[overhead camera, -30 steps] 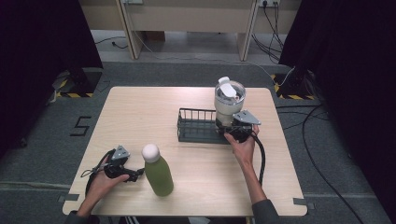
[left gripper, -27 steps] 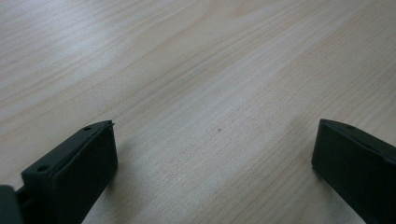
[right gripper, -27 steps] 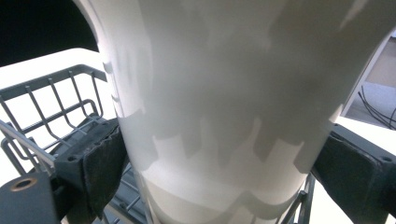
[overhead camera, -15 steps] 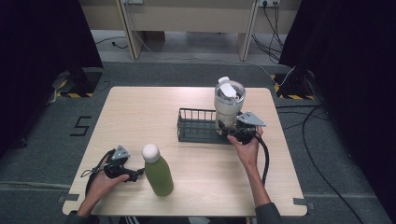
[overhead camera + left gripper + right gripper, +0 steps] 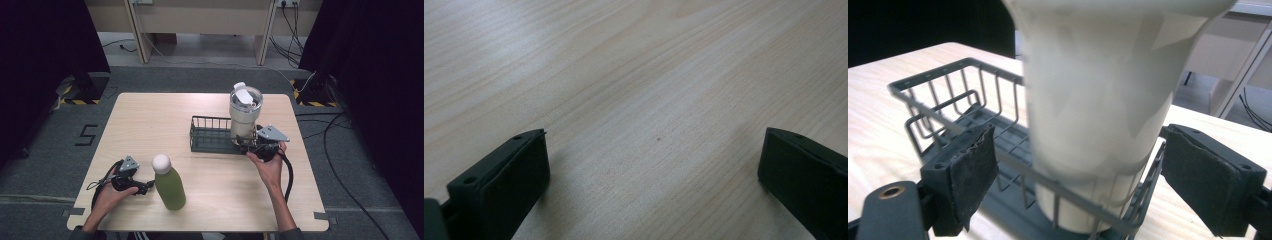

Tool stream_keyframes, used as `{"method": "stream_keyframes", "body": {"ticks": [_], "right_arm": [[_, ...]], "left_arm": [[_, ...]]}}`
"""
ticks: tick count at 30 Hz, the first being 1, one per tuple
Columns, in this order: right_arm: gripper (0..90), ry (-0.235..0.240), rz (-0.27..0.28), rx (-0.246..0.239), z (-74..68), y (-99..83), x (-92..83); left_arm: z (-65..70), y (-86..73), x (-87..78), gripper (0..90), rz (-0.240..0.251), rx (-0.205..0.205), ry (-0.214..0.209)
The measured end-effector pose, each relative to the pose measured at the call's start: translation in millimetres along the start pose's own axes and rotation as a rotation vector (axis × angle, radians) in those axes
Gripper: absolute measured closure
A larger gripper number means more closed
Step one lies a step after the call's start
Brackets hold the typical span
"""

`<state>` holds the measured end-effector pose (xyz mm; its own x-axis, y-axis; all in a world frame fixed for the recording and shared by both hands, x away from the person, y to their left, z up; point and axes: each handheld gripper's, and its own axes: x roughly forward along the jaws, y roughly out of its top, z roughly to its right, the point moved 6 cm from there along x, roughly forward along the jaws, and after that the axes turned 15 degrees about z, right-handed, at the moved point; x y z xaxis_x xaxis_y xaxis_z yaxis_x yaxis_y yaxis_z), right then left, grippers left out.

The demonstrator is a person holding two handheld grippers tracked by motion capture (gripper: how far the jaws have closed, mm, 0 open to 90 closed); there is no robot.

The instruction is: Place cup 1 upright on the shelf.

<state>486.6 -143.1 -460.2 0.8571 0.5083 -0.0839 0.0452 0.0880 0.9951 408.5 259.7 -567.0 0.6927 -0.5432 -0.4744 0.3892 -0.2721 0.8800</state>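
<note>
Nearest, the left tongs (image 5: 651, 145) gape wide over bare table (image 5: 150, 120), holding nothing, just beside the green bottle (image 5: 170, 187); farther off, the right tongs (image 5: 241, 142) stand open around the white cup (image 5: 245, 112), pads clear of it; the cup stands upright in the wire basket's (image 5: 210, 135) right end.

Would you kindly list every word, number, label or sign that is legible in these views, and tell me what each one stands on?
"5": a large dark numeral marked on the grey floor left of the table.
Yellow and black hazard stripes on the floor carry no text.
The green bottle, the cream tumbler and the wire basket show no readable label.
</note>
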Motion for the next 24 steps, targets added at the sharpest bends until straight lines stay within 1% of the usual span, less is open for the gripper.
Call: {"method": "stream_keyframes", "body": {"ticks": [2,4,10,12,15,17,21,23,24], "right_arm": [[14.8,0.016,-0.007,-0.005,-4.1,-0.2,-5.2],[14.7,0.022,-0.012,-0.008,-7.3,-0.3,-10.2],[14.7,0.037,0.002,-0.009,-14.5,3.4,-26.5],[14.8,0.045,-0.016,-0.009,-17.1,0.9,-31.6],[14.7,0.049,-0.013,-0.014,-21.6,-3.5,-39.4],[14.8,0.063,-0.03,-0.019,-25.3,-8.1,-44.6],[14.8,0.07,-0.03,-0.024,-29.1,-12.7,-53.7],[14.8,0.073,-0.039,-0.021,-30.8,-14.8,-57.5],[14.8,0.082,-0.042,-0.027,-31.6,-15.7,-58.6]], "left_arm": [[0.0,0.0,0.1,0.0,0.002,0.0,-0.001],[0.0,0.0,0.0,0.0,0.001,0.0,-0.001],[0.0,0.0,0.1,0.0,0.001,0.0,-0.001],[0.0,0.0,0.1,0.0,0.001,-0.001,-0.001],[0.0,0.0,0.0,0.0,0.001,0.0,-0.001],[0.1,0.0,0.1,0.0,0.001,-0.001,-0.001],[0.1,0.0,0.1,0.0,0.002,0.0,-0.001],[0.1,0.0,0.1,0.0,0.001,0.0,-0.001],[0.1,0.0,0.1,0.0,0.001,0.0,-0.001]]}}
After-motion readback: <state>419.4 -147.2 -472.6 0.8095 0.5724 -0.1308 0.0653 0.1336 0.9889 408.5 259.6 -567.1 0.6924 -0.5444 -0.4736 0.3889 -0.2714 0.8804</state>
